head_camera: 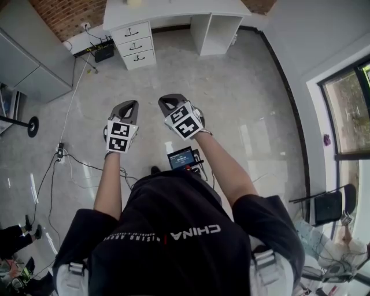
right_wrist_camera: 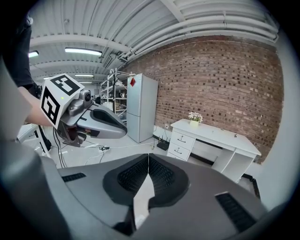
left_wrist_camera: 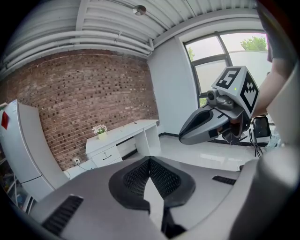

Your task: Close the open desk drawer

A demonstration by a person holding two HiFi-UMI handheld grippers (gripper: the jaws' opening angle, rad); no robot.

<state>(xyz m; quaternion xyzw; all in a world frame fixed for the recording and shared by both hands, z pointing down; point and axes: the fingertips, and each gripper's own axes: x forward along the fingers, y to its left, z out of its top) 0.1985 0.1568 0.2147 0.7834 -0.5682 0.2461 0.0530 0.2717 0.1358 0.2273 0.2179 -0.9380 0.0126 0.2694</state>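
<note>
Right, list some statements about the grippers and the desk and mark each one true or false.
1. The left gripper and the right gripper are both shut, holding nothing. True.
2. The left gripper touches a drawer handle. False: it is in the air, well away from the desk.
3. The desk has three drawers stacked at one end. True.
4. A laptop sits on the desk. False: a small flower pot stands there.

I see the white desk [head_camera: 173,8] against the brick wall [head_camera: 63,14]. Its three stacked drawers [head_camera: 134,45], with dark handles, sit at its left end and all look flush.
</note>
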